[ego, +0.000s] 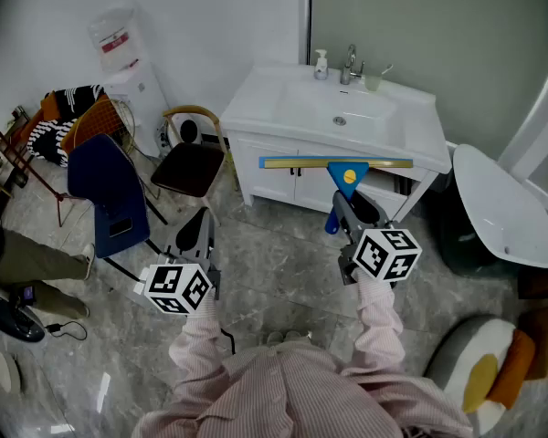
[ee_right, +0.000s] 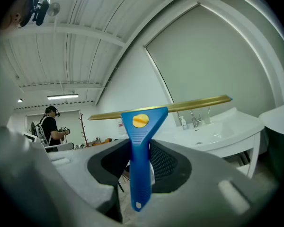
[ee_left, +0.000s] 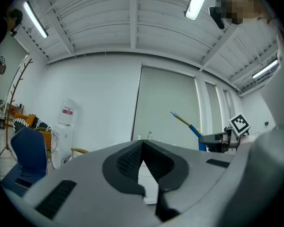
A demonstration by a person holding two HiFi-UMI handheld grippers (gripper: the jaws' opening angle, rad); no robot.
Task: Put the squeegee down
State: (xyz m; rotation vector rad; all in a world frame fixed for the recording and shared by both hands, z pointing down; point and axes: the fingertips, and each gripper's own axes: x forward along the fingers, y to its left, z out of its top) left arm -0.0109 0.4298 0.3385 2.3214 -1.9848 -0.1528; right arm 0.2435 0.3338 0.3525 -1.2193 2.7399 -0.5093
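Right claw (ee_right: 143, 161) pinches the squeegee (ee_right: 141, 126); only left gripper view shows left claw (ee_left: 142, 161) pressed together.

Both forearms, in pink striped sleeves (ego: 381, 310), reach forward from your chest, well apart. Your left claw (ego: 197, 230) points level. Its jaws are closed tip to tip, with nothing between the pads. Your right claw (ego: 351, 210) also points level and sits further out than the left. Its jaws are clamped on the blue handle of the squeegee (ee_right: 140, 145), carried clear of any surface, blade end up.
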